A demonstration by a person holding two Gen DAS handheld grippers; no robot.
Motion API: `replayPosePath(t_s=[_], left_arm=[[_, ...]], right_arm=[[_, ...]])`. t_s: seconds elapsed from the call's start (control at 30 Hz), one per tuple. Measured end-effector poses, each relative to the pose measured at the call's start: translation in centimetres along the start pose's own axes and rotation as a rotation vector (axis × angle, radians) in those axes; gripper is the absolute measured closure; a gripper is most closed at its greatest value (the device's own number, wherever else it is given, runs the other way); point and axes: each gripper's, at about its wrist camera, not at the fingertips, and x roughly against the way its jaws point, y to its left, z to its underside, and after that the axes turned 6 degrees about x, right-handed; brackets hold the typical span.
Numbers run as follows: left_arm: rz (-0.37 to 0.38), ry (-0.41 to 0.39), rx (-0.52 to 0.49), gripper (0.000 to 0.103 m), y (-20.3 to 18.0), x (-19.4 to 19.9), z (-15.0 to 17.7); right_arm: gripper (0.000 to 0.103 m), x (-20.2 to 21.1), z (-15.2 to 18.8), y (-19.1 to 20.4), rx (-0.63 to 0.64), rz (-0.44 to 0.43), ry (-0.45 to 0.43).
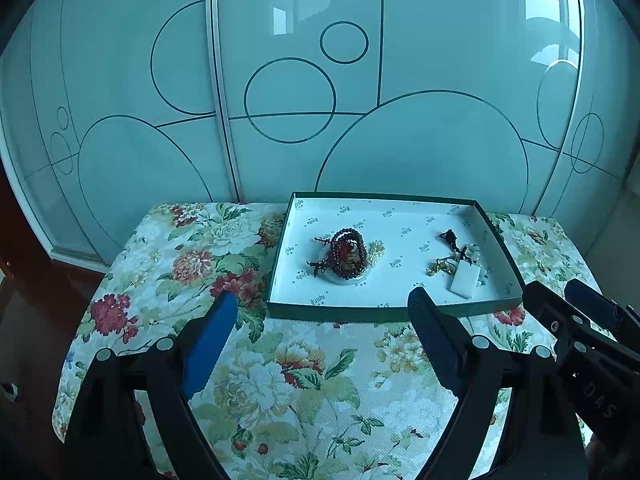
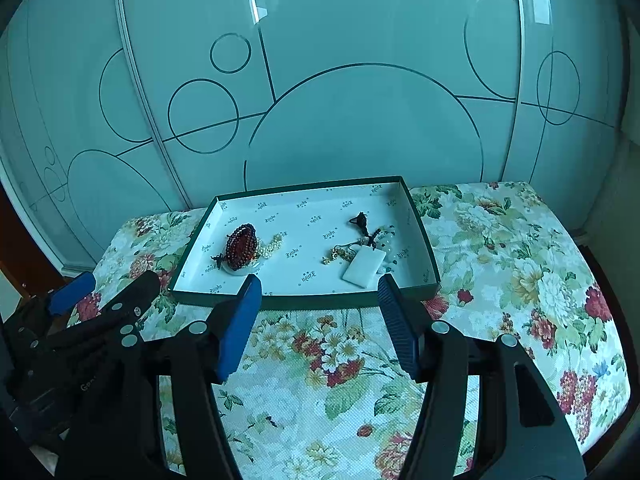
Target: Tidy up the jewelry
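Note:
A shallow green box [image 1: 372, 312] [image 2: 304, 301] with a white printed lining sits at the table's far middle. On its left lies a coil of dark red beads [image 1: 347, 254] [image 2: 241, 246] over a pale ring, beside small pearls [image 1: 376, 249] [image 2: 272, 245]. On its right lies a white rectangular pendant [image 1: 464, 282] [image 2: 363, 267] tangled with a dark cord [image 1: 452, 239] [image 2: 362, 222] and a gold chain [image 1: 438, 267] [image 2: 336, 255]. My left gripper [image 1: 322, 310] hovers open in front of the box, nothing between its blue pads. My right gripper [image 2: 318, 294] is open too, just short of the box's front wall.
A flowered cloth [image 1: 304, 384] [image 2: 508, 264] covers the small table. Frosted glass sliding doors [image 1: 304, 80] with circle lines stand right behind it. The right gripper [image 1: 588, 320] shows at the left wrist view's right edge, the left gripper [image 2: 100, 312] at the other view's left edge.

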Motion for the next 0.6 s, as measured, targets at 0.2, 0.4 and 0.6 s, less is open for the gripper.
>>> replayPosePath(t_s=[0.2, 0.4, 0.6], left_arm=[[0.007, -0.022, 0.006, 0.016, 0.0, 0.1, 0.2], [-0.035, -0.047, -0.035, 0.016, 0.1, -0.5, 0.5], [-0.084, 0.025, 0.043, 0.016, 4.4, -3.3, 1.1]], right_arm=[[0.043, -0.3, 0.3, -0.1, 0.000, 0.000, 0.005], [0.042, -0.9, 0.9, -0.6, -0.005, 0.000, 0.021], [0.032, -1.9, 1.7, -3.9, -0.037, 0.049, 0.037]])
